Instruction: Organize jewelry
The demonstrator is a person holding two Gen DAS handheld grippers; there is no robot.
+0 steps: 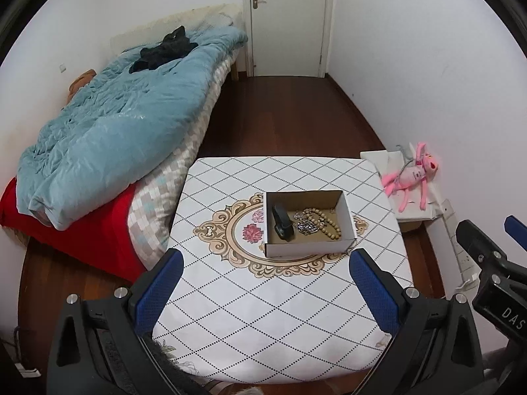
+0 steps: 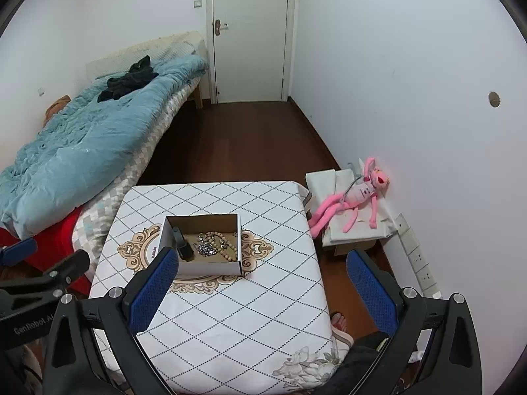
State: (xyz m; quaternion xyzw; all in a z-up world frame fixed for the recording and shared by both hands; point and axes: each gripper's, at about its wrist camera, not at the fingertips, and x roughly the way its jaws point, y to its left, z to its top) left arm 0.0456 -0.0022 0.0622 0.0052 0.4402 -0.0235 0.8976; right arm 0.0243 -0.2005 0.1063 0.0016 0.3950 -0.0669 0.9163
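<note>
A small open cardboard box [image 1: 309, 248] [image 2: 210, 267] sits near the middle of a table with a diamond-patterned cloth [image 1: 263, 312] [image 2: 237, 312]. Inside lie a black watch [image 1: 282, 222] [image 2: 183, 245], a wooden bead necklace [image 1: 326, 222] [image 2: 227, 247] and a silver chain piece [image 1: 308, 227] [image 2: 206, 249]. My left gripper [image 1: 266, 260] is open and empty, above the table in front of the box. My right gripper [image 2: 263, 256] is open and empty, held over the table's right side. Each gripper shows at the edge of the other's view.
A bed with a blue quilt [image 1: 115, 125] [image 2: 75, 144] stands left of the table. A pink plush toy [image 1: 411, 177] [image 2: 352, 197] lies on a white box by the right wall. Wall sockets [image 2: 418, 256] are low on the right. A door [image 1: 286, 19] is at the back.
</note>
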